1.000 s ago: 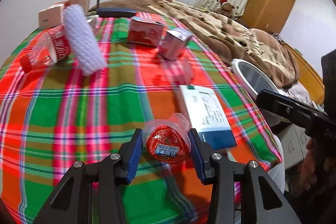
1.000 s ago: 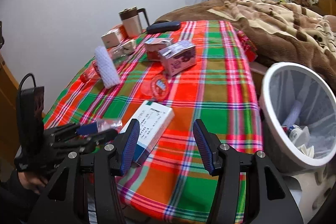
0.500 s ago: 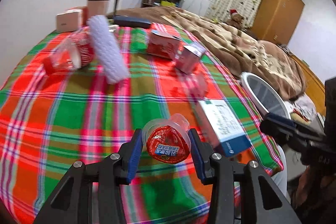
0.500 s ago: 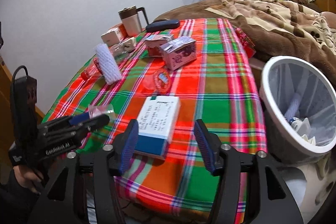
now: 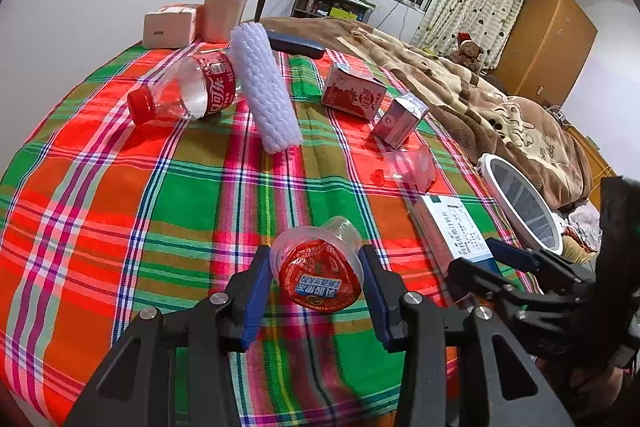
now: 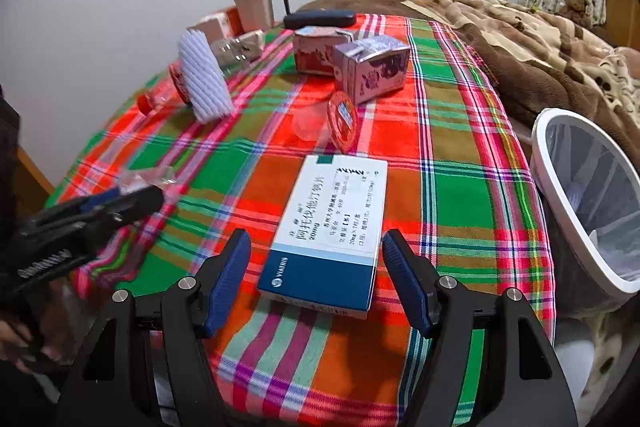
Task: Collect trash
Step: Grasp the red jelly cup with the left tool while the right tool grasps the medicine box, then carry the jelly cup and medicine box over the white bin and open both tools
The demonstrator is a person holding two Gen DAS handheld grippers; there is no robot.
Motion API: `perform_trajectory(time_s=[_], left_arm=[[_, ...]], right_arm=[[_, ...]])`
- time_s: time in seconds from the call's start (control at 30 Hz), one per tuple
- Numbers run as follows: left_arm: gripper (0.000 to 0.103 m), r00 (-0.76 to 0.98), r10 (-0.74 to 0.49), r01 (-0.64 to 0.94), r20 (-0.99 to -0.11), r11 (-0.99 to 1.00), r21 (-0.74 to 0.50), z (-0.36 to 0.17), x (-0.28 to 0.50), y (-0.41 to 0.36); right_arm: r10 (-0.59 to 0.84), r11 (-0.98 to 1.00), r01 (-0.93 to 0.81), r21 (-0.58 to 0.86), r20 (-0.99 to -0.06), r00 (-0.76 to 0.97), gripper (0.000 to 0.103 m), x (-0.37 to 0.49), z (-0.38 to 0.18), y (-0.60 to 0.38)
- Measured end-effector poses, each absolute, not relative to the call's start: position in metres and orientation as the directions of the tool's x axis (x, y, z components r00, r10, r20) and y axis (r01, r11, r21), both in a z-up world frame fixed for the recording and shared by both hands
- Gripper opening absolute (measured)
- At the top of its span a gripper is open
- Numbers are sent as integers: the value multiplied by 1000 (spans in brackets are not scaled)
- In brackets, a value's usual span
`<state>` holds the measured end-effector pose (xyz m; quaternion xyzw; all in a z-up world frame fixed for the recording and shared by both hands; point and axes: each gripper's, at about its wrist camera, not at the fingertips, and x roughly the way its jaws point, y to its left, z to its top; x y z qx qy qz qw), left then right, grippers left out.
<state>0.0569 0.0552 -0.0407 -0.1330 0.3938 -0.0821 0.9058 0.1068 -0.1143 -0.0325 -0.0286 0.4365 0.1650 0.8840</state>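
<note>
My left gripper [image 5: 316, 279] is shut on a clear jelly cup with a red foil lid [image 5: 318, 273], held over the plaid tablecloth [image 5: 160, 195]. My right gripper [image 6: 318, 279] is open, its fingers either side of the near end of a white and blue medicine box [image 6: 332, 227] lying on the cloth. The box also shows in the left wrist view [image 5: 452, 231]. A white mesh trash bin [image 6: 588, 195] stands past the table's right edge. The left gripper with its cup [image 6: 148, 181] shows at the left of the right wrist view.
On the cloth lie a cola bottle [image 5: 188, 89], a white foam sleeve [image 5: 266, 91], a red carton [image 5: 352, 95], a purple carton [image 6: 372, 67], a second jelly cup [image 6: 340, 121]. A mug [image 5: 228, 7] and box [image 5: 170, 25] stand at the back. A bed is behind.
My right gripper has moved forward over the table until its fingers straddle the medicine box. My left gripper has drifted left with the jelly cup still in it.
</note>
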Motion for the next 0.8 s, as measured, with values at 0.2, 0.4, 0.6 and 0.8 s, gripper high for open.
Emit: perform_trajectory(time_s=[0.2, 0.4, 0.6, 0.8], left_arm=[[44, 669, -258, 43, -697, 950, -311, -45, 61, 54], [44, 665, -264, 55, -699, 950, -306, -44, 64, 48], [44, 664, -267, 66, -699, 951, -301, -41, 66, 40], [44, 667, -277, 92, -691, 952, -292, -36, 67, 28]], right_arm=[[236, 954, -289, 82, -799, 553, 70, 111, -37, -120], [257, 953, -283, 111, -793, 553, 62, 111, -36, -129], [282, 950, -277, 142, -771, 571, 61, 110, -31, -138], [286, 954, -253, 162, -749, 597, 61, 111, -25, -152]])
